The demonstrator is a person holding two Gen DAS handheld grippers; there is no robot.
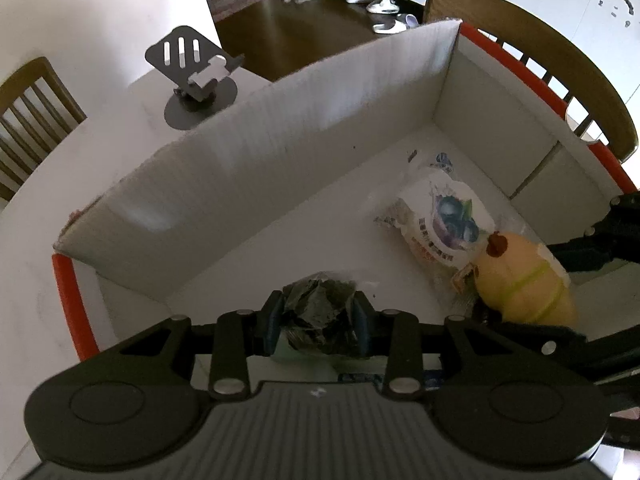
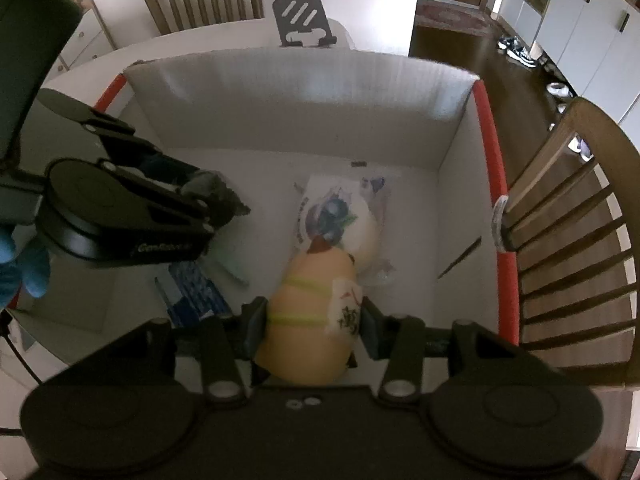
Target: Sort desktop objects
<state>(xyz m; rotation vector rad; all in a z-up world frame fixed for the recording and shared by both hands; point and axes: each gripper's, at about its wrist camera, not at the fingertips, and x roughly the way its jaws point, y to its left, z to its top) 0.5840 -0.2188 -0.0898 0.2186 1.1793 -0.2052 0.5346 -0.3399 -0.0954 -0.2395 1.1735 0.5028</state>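
My left tongs [image 1: 317,322] grip a dark crinkled packet [image 1: 320,304] inside the white box [image 1: 280,136]; my right tongs [image 2: 314,326] clasp a yellow pear-shaped toy [image 2: 308,320] beside the blueberry pouch [image 2: 336,216]. Only the right view shows a blue packet [image 2: 196,292] and my blue-gloved hand [image 2: 24,272].
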